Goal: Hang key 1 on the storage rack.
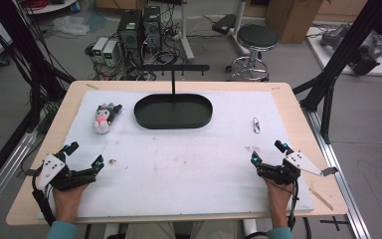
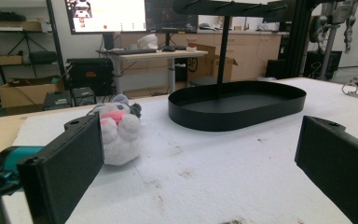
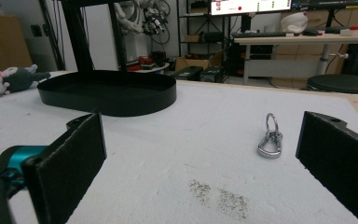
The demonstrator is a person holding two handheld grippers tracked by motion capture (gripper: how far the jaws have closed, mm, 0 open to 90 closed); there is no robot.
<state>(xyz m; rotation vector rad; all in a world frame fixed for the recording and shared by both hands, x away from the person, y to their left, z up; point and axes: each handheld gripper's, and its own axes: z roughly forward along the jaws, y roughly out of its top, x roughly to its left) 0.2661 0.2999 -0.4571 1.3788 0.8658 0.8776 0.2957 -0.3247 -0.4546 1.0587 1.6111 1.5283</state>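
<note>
Resting at the tabletop's near corners, left gripper and right gripper gape wide, empty. Left gripper view: plush just ahead, likely first grab. Right gripper view: carabiner near right edge, before the tray.

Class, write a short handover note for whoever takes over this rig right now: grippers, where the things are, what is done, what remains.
Left gripper: open, holding nothing, at the near left of the table, facing the plush toy.
Right gripper: open, holding nothing, at the near right, facing the metal carabiner.
Plush toy lies left of the black oval tray; the carabiner lies right of it.
Done: nothing gripped, nothing lies in the tray.
Left: probably grasp the toy and the carabiner.
</note>
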